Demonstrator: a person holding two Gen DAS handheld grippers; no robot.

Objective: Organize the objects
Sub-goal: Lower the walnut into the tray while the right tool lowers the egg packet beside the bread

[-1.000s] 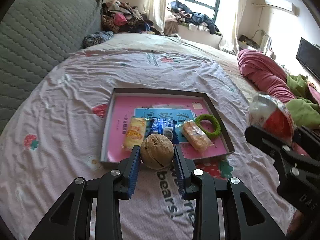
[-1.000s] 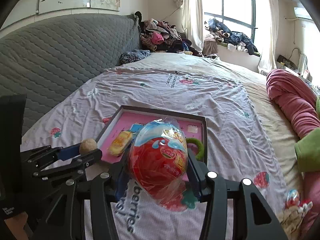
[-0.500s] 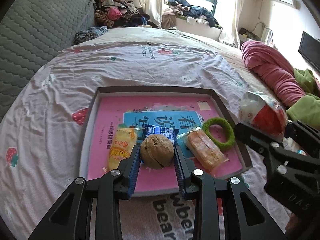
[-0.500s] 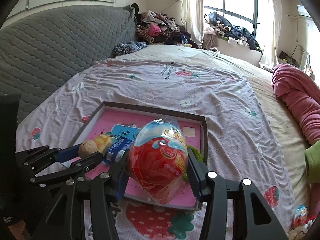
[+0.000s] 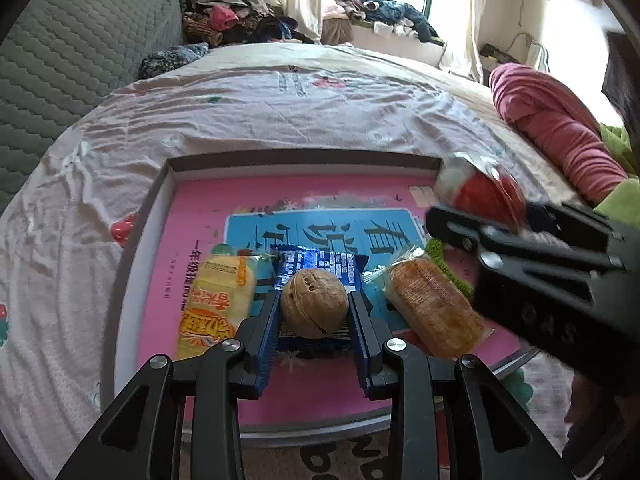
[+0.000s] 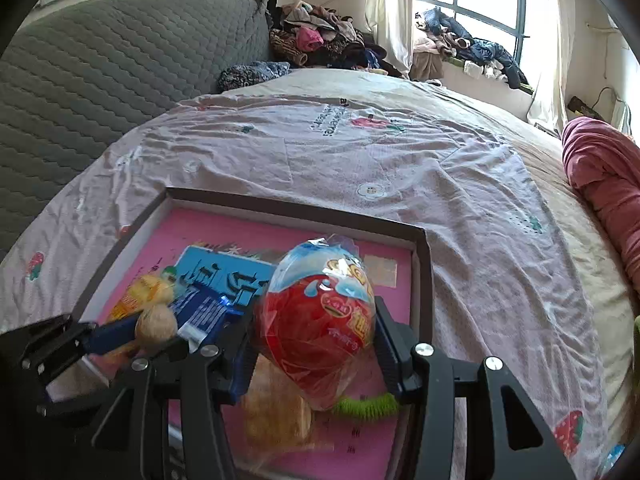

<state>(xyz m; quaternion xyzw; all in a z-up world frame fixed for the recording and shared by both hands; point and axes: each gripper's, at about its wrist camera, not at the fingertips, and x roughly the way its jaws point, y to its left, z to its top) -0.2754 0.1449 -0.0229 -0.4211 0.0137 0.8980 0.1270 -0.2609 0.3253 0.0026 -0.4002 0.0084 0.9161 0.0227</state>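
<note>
Bedroom, daylit, as I see it through both wrist cameras.

Bed [image 5: 280,120] fills mid-frame under a pale sheet [image 6: 360,168] printed with strawberries and flowers. Grey quilted headboard [image 6: 100,60] at upper left. Heap of mixed clothes [image 6: 320,40] top centre, against a cream wall [image 5: 500,20]. Window [image 6: 480,8] upper right, bright, with white curtains [image 6: 388,12]; more garments along its sill [image 5: 380,4]. Rolled pink blanket [image 5: 552,128] at right edge, green fabric [image 5: 620,200] beside it.
</note>
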